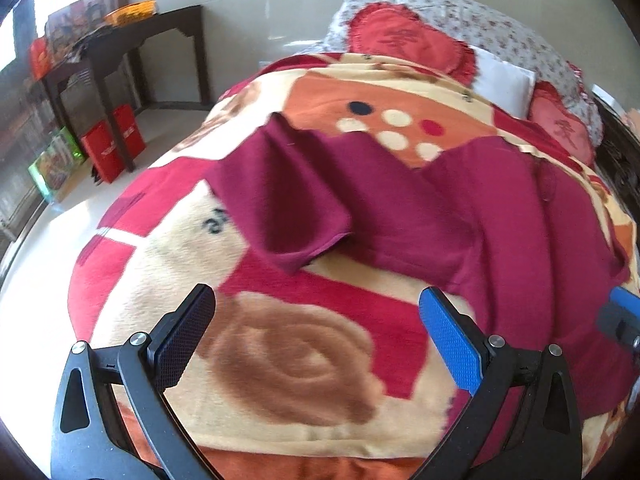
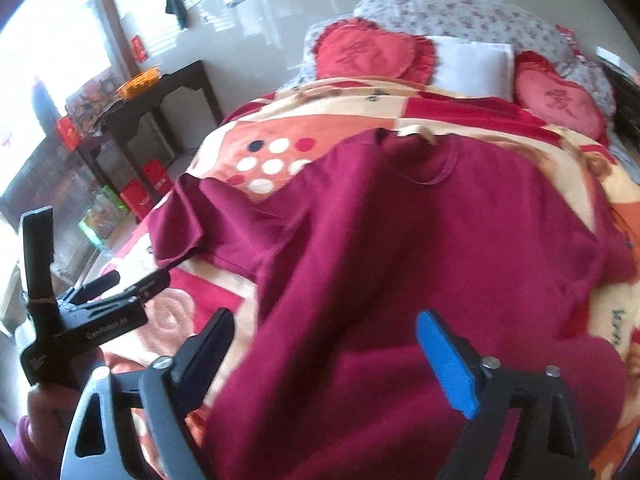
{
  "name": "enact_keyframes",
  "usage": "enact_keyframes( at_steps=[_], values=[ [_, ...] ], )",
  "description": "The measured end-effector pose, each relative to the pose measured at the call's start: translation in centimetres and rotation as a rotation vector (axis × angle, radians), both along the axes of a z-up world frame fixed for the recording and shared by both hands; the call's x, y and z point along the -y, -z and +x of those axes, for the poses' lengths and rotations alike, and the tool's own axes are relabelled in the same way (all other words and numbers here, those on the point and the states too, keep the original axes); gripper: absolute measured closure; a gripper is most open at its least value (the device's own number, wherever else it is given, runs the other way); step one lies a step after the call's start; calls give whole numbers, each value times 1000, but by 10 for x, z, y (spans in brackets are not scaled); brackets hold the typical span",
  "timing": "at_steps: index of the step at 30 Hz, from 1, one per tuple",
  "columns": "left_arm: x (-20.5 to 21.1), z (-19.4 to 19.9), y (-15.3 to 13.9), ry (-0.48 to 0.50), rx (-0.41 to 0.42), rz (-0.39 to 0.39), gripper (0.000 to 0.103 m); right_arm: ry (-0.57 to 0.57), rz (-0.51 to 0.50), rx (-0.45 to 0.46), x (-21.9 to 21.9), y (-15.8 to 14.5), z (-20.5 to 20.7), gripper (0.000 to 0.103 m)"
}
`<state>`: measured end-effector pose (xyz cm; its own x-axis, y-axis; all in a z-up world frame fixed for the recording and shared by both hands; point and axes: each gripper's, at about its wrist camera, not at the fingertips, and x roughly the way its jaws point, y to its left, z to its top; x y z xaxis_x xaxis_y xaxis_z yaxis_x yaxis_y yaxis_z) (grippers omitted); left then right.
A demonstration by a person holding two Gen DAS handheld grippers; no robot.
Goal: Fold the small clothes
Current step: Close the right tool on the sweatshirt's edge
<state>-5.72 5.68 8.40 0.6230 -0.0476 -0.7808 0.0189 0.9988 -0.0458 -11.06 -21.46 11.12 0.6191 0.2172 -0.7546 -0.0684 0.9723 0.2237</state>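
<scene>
Your left tool [image 1: 316, 312] stands apart over bare blanket [image 1: 280, 360], holding nothing; your right tool [image 2: 324, 336] stands apart too, the shirt [image 2: 400, 260] under it but not pinched. The shirt lies spread on the bed, one sleeve [image 1: 288, 200] flopped out, collar [image 2: 432, 168] far; folding looks barely begun; next, I judge, bring each tool to an edge and grip.

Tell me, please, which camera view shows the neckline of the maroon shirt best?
The right wrist view: the maroon shirt lies spread across it, its neckline plainly visible near the top. The left wrist view shows mostly a sleeve and the shirt's left part; the neckline is cut off there.
</scene>
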Motion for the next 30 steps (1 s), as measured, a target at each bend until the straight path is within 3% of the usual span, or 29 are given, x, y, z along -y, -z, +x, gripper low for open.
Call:
enact_keyframes(
  at_steps=[5,13,21,23,25,28,30],
  values=[
    [-22,8,9,-54,-15,4,1,-78,37,3,-29,1,34,20],
    [-61,12,21,-129,-39,5,1,-298,68,0,-101,7,87,30],
    [-86,13,30,-166,-57,-19,1,-353,102,-99,-162,57,154,33],
    [-87,15,34,-165,-66,-25,1,-356,120,-123,-169,68,167,45],
    [-86,17,38,-161,-76,-26,1,-375,139,-152,-177,78,177,71],
    [-84,18,41,-156,-81,-17,1,-372,139,-164,-181,84,184,95],
    [-83,18,40,-154,-74,-19,1,-374,167,-149,-173,72,180,98]
  ],
)
